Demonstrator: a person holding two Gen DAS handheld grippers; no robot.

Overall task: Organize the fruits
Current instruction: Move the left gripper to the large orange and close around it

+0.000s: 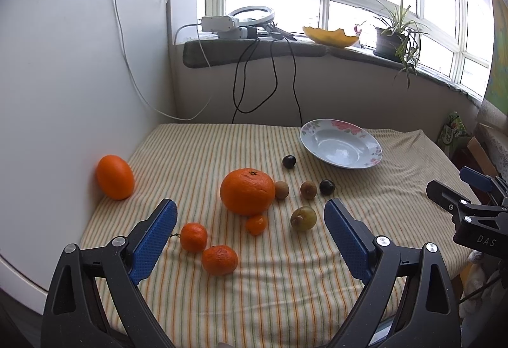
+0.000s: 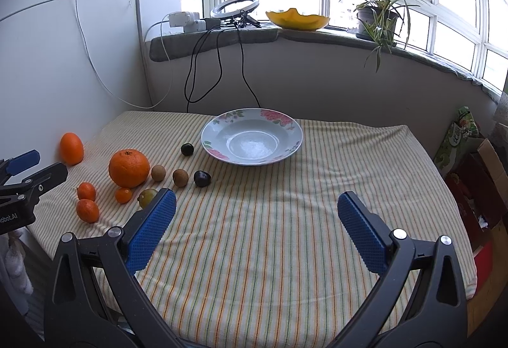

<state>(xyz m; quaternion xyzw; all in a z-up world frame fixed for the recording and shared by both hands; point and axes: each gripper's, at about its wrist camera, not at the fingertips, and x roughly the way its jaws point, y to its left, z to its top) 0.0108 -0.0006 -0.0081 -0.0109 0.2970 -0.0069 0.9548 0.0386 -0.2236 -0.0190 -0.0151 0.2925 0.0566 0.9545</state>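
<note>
Fruits lie loose on the striped tablecloth [image 2: 270,237]. A large orange [image 1: 247,190] sits mid-table, with an oval orange [image 1: 115,177] at the far left by the white panel. Small mandarins [image 1: 219,259] lie in front of it, and a green-yellow fruit [image 1: 303,217], brown fruits [image 1: 308,190] and dark ones [image 1: 289,161] lie to its right. An empty floral plate [image 2: 222,129] stands behind them. My left gripper [image 1: 250,237] is open above the small fruits. My right gripper [image 2: 256,224] is open and empty over bare cloth in front of the plate.
A white panel [image 1: 63,94] stands along the table's left side. Cables [image 2: 219,62] hang from the windowsill, which holds a ring light [image 2: 235,6], a yellow dish [image 2: 297,19] and a potted plant [image 2: 379,17]. Boxes and bags [image 2: 466,157] stand right of the table.
</note>
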